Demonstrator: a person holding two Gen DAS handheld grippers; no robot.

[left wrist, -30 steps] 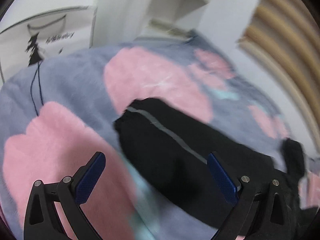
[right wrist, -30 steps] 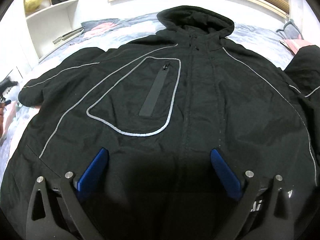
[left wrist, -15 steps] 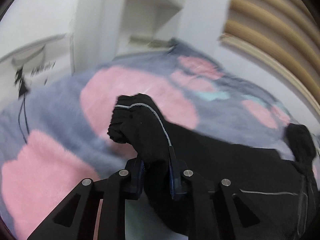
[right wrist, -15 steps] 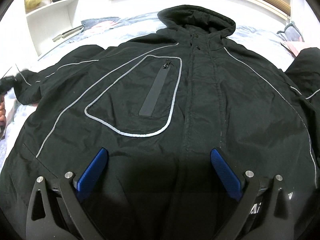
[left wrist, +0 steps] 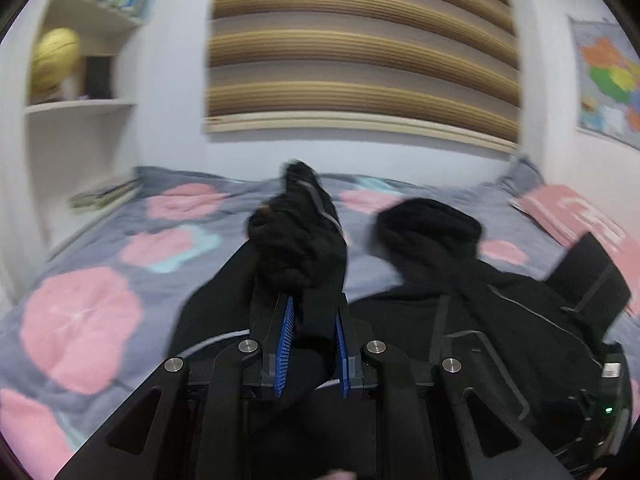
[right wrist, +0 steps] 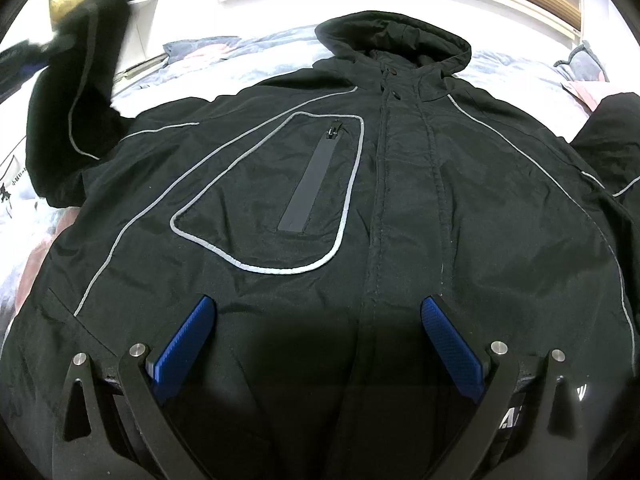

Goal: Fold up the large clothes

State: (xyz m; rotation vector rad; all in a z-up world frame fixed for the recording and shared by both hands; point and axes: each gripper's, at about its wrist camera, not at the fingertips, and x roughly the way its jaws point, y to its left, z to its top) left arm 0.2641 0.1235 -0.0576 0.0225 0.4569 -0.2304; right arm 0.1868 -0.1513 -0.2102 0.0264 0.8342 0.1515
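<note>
A black hooded jacket (right wrist: 400, 184) with grey reflective piping lies front up on the bed, hood (right wrist: 392, 36) toward the far wall. My left gripper (left wrist: 311, 308) is shut on the jacket's left sleeve (left wrist: 300, 240) and holds it raised above the bed. The raised sleeve (right wrist: 80, 92) shows at the far left of the right wrist view. My right gripper (right wrist: 318, 308) is open and empty, low over the jacket's lower front. The jacket body and hood (left wrist: 428, 224) show to the right in the left wrist view.
A grey blanket with pink flowers (left wrist: 80, 320) covers the bed. A white shelf unit (left wrist: 76, 104) holding a yellow ball stands at the left. A slatted headboard (left wrist: 360, 52) is on the far wall. A pink pillow (left wrist: 568, 212) lies at the right. The other sleeve (right wrist: 612, 136) lies at the right.
My left gripper closed on the sleeve end, lifted it off the blanket and swung it toward the jacket body. The right gripper has stayed still and open.
</note>
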